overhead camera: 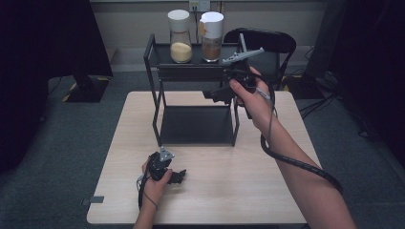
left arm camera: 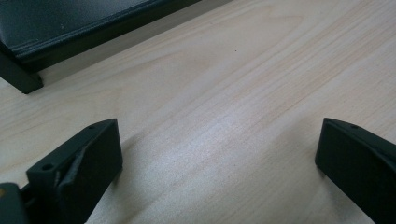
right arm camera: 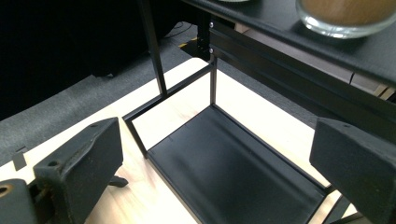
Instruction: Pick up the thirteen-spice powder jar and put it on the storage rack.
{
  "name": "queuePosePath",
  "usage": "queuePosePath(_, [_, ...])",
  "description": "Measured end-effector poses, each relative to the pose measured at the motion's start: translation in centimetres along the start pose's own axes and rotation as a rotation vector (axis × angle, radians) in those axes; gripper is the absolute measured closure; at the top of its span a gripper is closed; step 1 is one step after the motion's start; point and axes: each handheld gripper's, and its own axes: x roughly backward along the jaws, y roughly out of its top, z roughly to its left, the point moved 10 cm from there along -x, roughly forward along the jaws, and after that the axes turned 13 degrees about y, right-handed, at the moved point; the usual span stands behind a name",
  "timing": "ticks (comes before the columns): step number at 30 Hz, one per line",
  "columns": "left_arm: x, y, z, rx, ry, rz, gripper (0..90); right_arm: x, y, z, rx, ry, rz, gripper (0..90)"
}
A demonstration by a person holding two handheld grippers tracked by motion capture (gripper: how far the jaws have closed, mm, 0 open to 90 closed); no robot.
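The right gripper (overhead camera: pixel 220 93), jaws released, is held beside the rack (overhead camera: pixel 196 125); the left gripper (overhead camera: pixel 177 177), jaws released, is rested on the counter (overhead camera: pixel 239 186).

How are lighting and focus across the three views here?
High view: dim, dark room edges, evenly lit table. Left gripper view: soft glare on the wood, left claw blurred. Right gripper view: right claw out of focus, rack sharper.

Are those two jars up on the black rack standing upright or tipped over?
Upright. Both jars stand on the rack's top shelf, white lids on top.
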Motion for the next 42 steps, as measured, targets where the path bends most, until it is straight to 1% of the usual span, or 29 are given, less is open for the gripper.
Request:
queuePosePath(4, [0.0,0.0,0.0,-0.001,0.0,0.0,0.0,0.1,-0.9,0.1,-0.005,0.015,-0.014,1.5])
queuePosePath(8, [0.0,0.0,0.0,0.0,0.0,0.0,0.0,0.3,-1.7,0.2,-0.01,0.027,-0.016,1.6])
queuePosePath(11, [0.0,0.0,0.0,0.0,0.0,0.0,0.0,0.5,-2.3,0.2,-0.007,0.023,-0.015,1.5])
queuePosePath(20, [0.0,0.0,0.0,0.0,0.0,0.0,0.0,1.4,-4.3,0.1,-0.019,0.037,-0.02,1.5])
queuePosePath(27, [0.0,0.0,0.0,-0.001,0.0,0.0,0.0,1.8,-5.8,-0.2,-0.029,0.035,-0.019,1.5])
queuePosePath(33, [0.0,0.0,0.0,0.0,0.0,0.0,0.0,2.1,-6.8,-0.3,-0.026,0.029,-0.017,1.5])
queuePosePath(40, [0.0,0.0,0.0,0.0,0.0,0.0,0.0,2.3,-7.8,-0.1,-0.022,0.036,-0.016,1.6])
queuePosePath(42, [0.0,0.0,0.0,0.0,0.0,0.0,0.0,2.4,-8.1,0.0,-0.015,0.026,-0.01,1.5])
